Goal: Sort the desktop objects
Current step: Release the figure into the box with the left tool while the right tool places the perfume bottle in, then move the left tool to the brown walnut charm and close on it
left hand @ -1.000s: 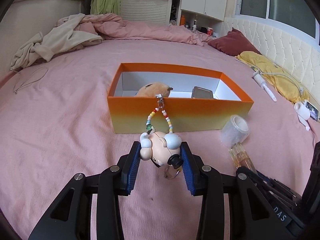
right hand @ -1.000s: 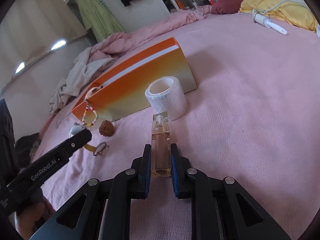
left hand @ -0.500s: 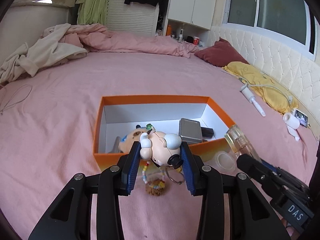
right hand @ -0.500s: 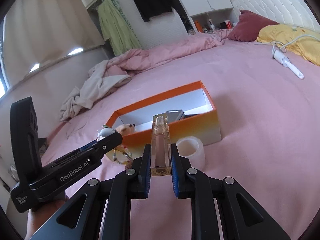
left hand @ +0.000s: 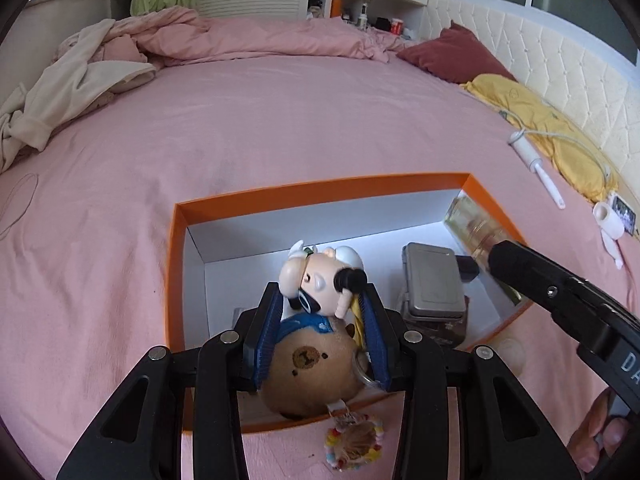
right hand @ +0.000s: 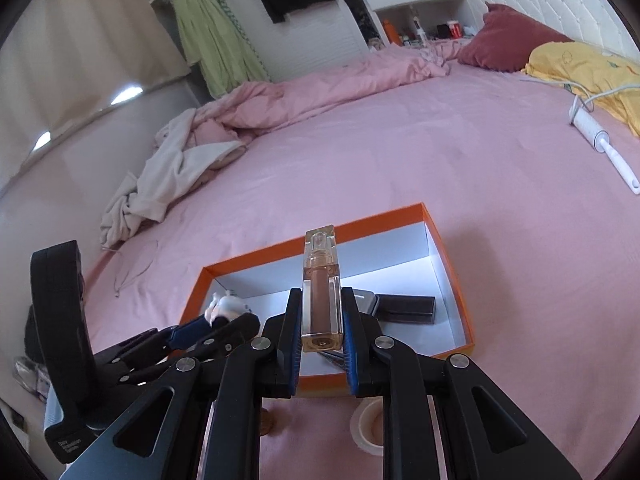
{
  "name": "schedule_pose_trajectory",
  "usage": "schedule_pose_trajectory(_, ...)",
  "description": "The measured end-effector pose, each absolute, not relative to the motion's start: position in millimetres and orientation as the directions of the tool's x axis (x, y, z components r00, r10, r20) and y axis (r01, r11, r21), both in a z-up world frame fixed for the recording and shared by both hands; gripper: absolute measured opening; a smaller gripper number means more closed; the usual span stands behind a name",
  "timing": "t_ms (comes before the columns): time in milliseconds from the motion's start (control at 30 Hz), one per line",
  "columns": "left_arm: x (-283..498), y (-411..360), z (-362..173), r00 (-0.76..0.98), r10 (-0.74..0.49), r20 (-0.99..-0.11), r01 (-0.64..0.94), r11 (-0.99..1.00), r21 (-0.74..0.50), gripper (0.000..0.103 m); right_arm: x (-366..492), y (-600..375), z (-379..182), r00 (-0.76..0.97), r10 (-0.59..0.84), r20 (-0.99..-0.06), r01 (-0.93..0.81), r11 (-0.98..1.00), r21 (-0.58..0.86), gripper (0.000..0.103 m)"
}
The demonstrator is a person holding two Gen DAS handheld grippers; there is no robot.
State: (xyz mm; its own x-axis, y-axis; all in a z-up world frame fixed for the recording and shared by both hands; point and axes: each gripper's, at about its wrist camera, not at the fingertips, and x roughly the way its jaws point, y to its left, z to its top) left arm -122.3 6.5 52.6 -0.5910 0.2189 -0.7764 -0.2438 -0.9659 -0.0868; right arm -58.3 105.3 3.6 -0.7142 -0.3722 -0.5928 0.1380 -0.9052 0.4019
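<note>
The orange box (left hand: 176, 264) is seen on the pink bed (left hand: 280, 120). The figurine keychain (left hand: 320, 276) is gripped by the left gripper (left hand: 322, 312) above the box's near edge. The lip gloss tube (right hand: 321, 292) is clamped by the right gripper (right hand: 321, 320) over the box's right side.

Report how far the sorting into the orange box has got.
Done: a grey metal tin and brown plush bear lie in the orange cardboard box. In hand: left gripper holds a pig-figure keychain, right gripper a clear lip-gloss tube, both over it. Left: the tape roll outside.

Both the left gripper (left hand: 322, 312) and right gripper (right hand: 320, 320) have moved over the orange box (left hand: 176, 280).
</note>
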Motion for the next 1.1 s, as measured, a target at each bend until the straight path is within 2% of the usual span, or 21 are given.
schedule_pose_trajectory(33, -125, 8, 51, -0.586, 0.210, -0.783, -0.246, -0.966, -0.076, 0.040, -60, 105, 1, -0.712, -0.365, -0.600, 0.129, -0.908, 0.399, 0.020)
schedule_pose_trajectory(67, -127, 9, 50, -0.581, 0.202, -0.789, -0.248, -0.967, -0.065, 0.040, -59, 107, -1, -0.715, -0.359, -0.600, 0.122, -0.909, 0.398, 0.025)
schedule_pose_trajectory(100, -130, 11, 49, -0.576, 0.193, -0.795, -0.249, -0.967, -0.054, 0.040, -55, 109, -1, -0.728, -0.351, -0.589, 0.116, -0.910, 0.399, 0.036)
schedule_pose_trajectory(167, -135, 13, 47, -0.566, 0.178, -0.805, -0.251, -0.967, -0.037, 0.040, -47, 115, -1, -0.759, -0.334, -0.559, 0.102, -0.909, 0.404, 0.047)
schedule_pose_trajectory(267, -132, 12, 50, -0.572, 0.192, -0.797, -0.232, -0.970, -0.067, 0.040, -37, 125, -3, -0.775, -0.338, -0.534, 0.091, -0.896, 0.434, 0.047)
schedule_pose_trajectory(533, -98, -17, 86, -0.689, 0.228, -0.688, -0.115, -0.972, -0.206, 0.043, -7, 142, -11, -0.779, -0.332, -0.532, 0.056, -0.882, 0.468, 0.047)
schedule_pose_trajectory(600, -86, -28, 92, -0.703, 0.257, -0.663, -0.089, -0.957, -0.276, 0.056, 0, 144, -12, -0.775, -0.332, -0.538, 0.049, -0.880, 0.473, 0.047)
schedule_pose_trajectory(633, -77, -32, 92, -0.708, 0.266, -0.654, -0.076, -0.950, -0.304, 0.067, 4, 145, -13, -0.773, -0.328, -0.544, 0.043, -0.882, 0.470, 0.047)
schedule_pose_trajectory(667, -67, -35, 91, -0.714, 0.263, -0.649, -0.061, -0.947, -0.316, 0.069, 8, 146, -14, -0.770, -0.322, -0.551, 0.037, -0.884, 0.465, 0.047)
schedule_pose_trajectory(900, 3, -46, 57, -0.727, 0.138, -0.673, 0.018, -0.975, -0.219, 0.069, 42, 140, -27, -0.742, -0.246, -0.623, -0.007, -0.927, 0.375, 0.048)
schedule_pose_trajectory(933, 13, -48, 48, -0.731, 0.131, -0.670, 0.020, -0.977, -0.212, 0.069, 47, 139, -30, -0.739, -0.230, -0.633, -0.015, -0.934, 0.357, 0.049)
schedule_pose_trajectory(1000, 32, -50, 23, -0.723, 0.125, -0.680, 0.018, -0.980, -0.200, 0.069, 53, 139, -43, -0.720, -0.202, -0.664, -0.049, -0.939, 0.340, 0.065)
schedule_pose_trajectory(1033, 37, -51, 6, -0.699, 0.122, -0.705, 0.026, -0.981, -0.195, 0.069, 55, 140, -50, -0.705, -0.188, -0.684, -0.073, -0.940, 0.333, 0.071)
schedule_pose_trajectory(1067, 41, -52, -6, -0.684, 0.124, -0.719, 0.028, -0.980, -0.196, 0.069, 56, 143, -60, -0.693, -0.182, -0.698, -0.097, -0.935, 0.340, 0.075)
schedule_pose_trajectory(1100, 44, -53, -6, -0.696, 0.144, -0.703, 0.014, -0.977, -0.214, 0.070, 62, 146, -67, -0.719, -0.199, -0.666, -0.090, -0.923, 0.374, 0.075)
